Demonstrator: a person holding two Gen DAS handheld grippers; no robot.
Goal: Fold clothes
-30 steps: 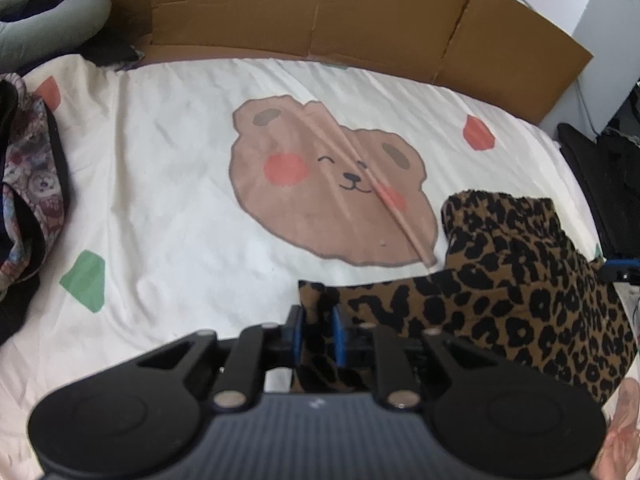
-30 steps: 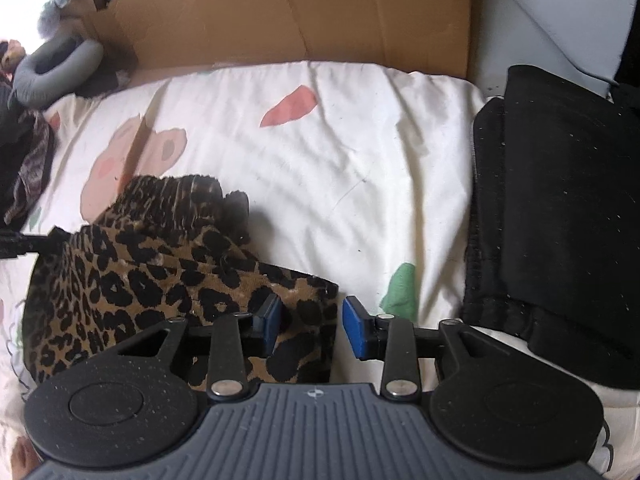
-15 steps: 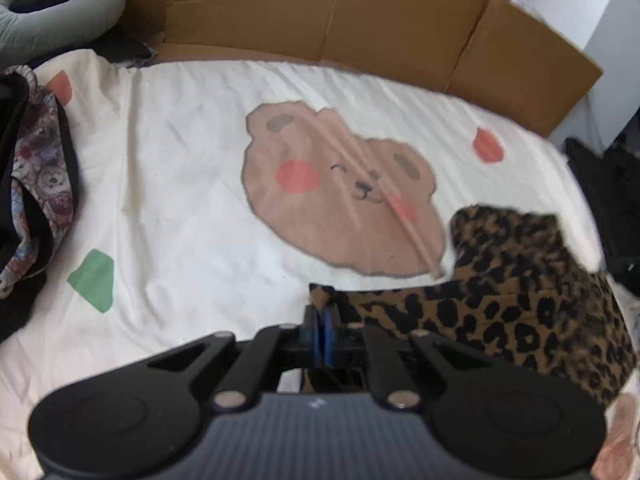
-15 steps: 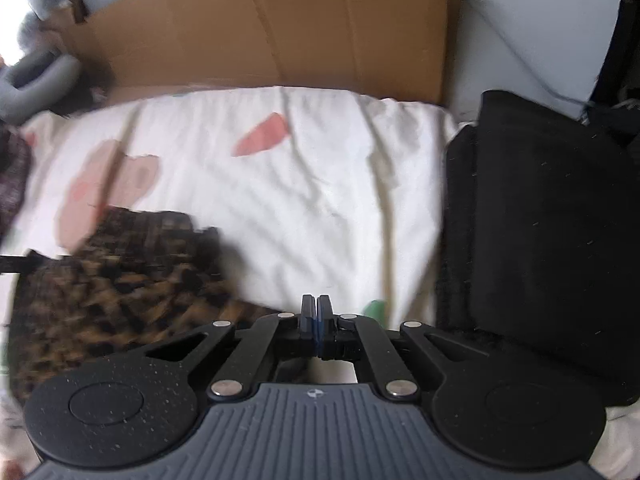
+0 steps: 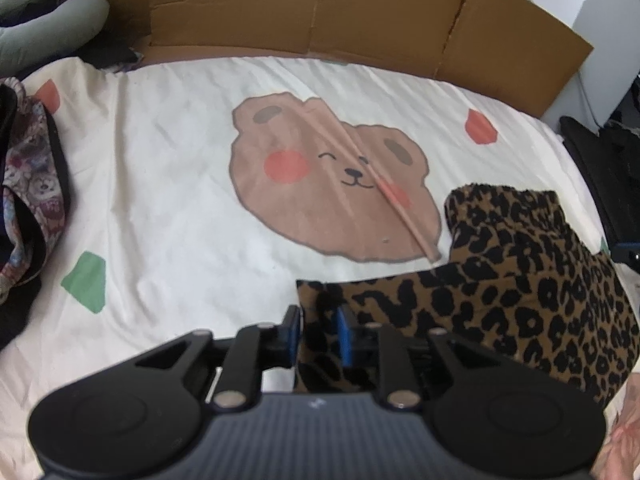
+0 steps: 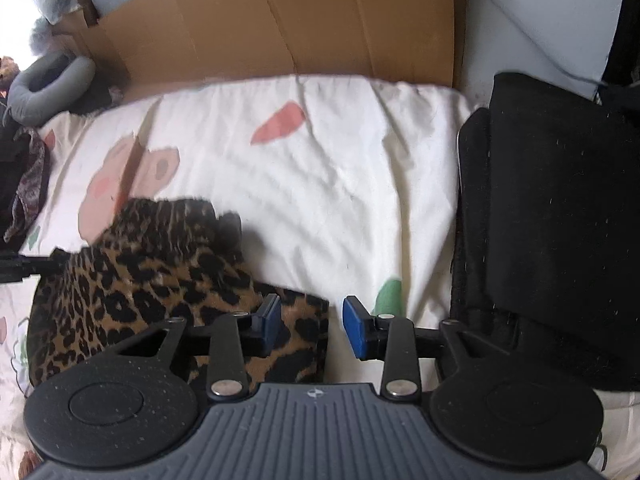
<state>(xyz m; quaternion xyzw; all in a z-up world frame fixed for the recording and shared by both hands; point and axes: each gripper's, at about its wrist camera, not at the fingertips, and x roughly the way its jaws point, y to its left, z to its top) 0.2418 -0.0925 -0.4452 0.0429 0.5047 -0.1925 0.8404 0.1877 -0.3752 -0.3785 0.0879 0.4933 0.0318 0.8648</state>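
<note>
A leopard-print garment [image 5: 520, 296] lies folded on a cream bed sheet [image 5: 180, 208] with a bear print. In the left wrist view my left gripper [image 5: 318, 334] is open, its blue pads astride the garment's near left corner. In the right wrist view the same garment [image 6: 140, 284] lies at the lower left. My right gripper [image 6: 312, 326] is open, with the garment's near right corner between its pads, touching neither clearly.
A folded black garment [image 6: 560, 220] lies on the right side of the bed. A pile of patterned clothes [image 5: 28, 200] lies at the left edge. Cardboard panels [image 5: 320, 8] stand along the far side. A grey pillow [image 6: 48, 84] lies at the far left.
Both grippers were shut on the garment's near corners half a second ago. Now both are open and the garment lies flat on the sheet.
</note>
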